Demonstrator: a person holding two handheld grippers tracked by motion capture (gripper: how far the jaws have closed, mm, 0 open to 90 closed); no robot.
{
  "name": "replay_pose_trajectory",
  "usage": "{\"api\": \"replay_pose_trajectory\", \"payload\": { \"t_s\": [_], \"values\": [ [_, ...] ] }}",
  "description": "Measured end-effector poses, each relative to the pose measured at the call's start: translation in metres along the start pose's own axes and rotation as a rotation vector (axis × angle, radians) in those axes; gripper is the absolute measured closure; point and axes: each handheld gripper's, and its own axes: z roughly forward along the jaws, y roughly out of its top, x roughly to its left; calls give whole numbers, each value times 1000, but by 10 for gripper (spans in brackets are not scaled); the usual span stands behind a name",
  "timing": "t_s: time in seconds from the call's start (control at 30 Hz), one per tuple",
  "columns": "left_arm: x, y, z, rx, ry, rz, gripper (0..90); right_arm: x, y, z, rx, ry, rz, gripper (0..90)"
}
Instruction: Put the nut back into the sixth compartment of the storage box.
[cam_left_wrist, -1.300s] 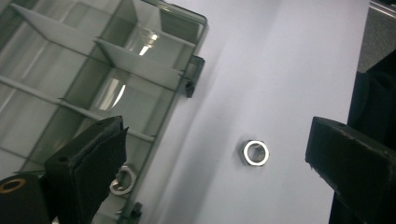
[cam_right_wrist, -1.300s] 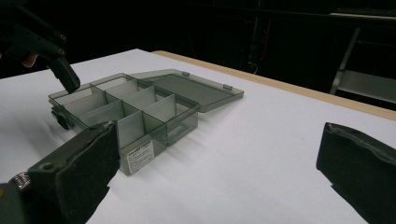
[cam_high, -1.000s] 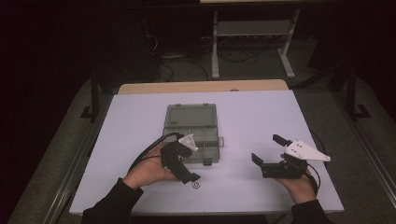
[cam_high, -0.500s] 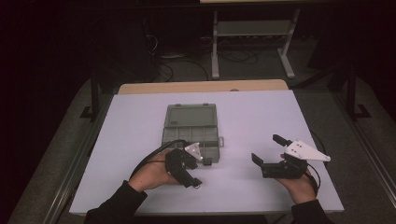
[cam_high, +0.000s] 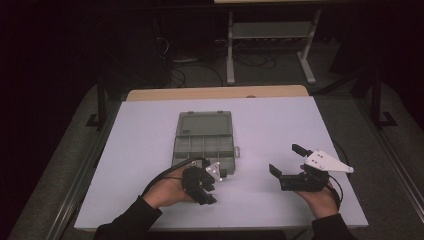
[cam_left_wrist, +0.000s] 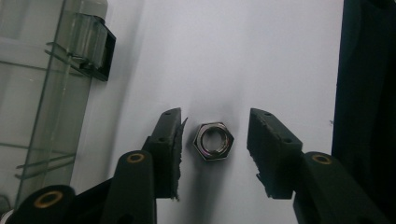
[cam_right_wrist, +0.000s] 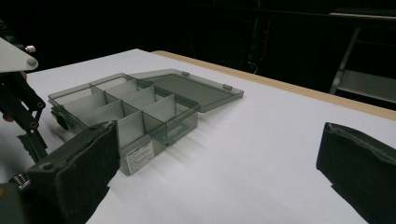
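Observation:
A steel hex nut (cam_left_wrist: 214, 141) lies flat on the white table between the jaws of my left gripper (cam_left_wrist: 215, 120), which is open and not touching it. In the high view the left gripper (cam_high: 214, 186) sits just in front of a clear grey compartment box (cam_high: 205, 137) whose lid lies open behind it. My right gripper (cam_high: 286, 159) rests open to the right, nothing between its fingers. In the right gripper view the open gripper (cam_right_wrist: 219, 135) faces the box (cam_right_wrist: 126, 107), with the left gripper (cam_right_wrist: 21, 109) at the far left edge.
The white table (cam_high: 280, 120) has bare room on all sides of the box. Its near edge shows dark at the right of the left gripper view, and the box's latch (cam_left_wrist: 95, 51) stands to the left. A metal stand (cam_high: 270, 30) is beyond the table.
My left gripper has moved nearer and slightly right, coming down over the nut so its open jaws now straddle it. The right gripper has stayed put.

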Motion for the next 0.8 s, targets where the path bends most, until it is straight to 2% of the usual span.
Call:
{"api": "replay_pose_trajectory", "payload": {
  "t_s": [0.17,0.37,0.8],
  "values": [
    [-1,1,3,21,9,22,606,0,0,0,0,0,0,0],
    [-2,0,9,42,18,25,641,0,0,0,0,-1,2,0],
    [-3,1,10,42,35,42,703,0,0,0,1,-2,1,0]
  ]
}}
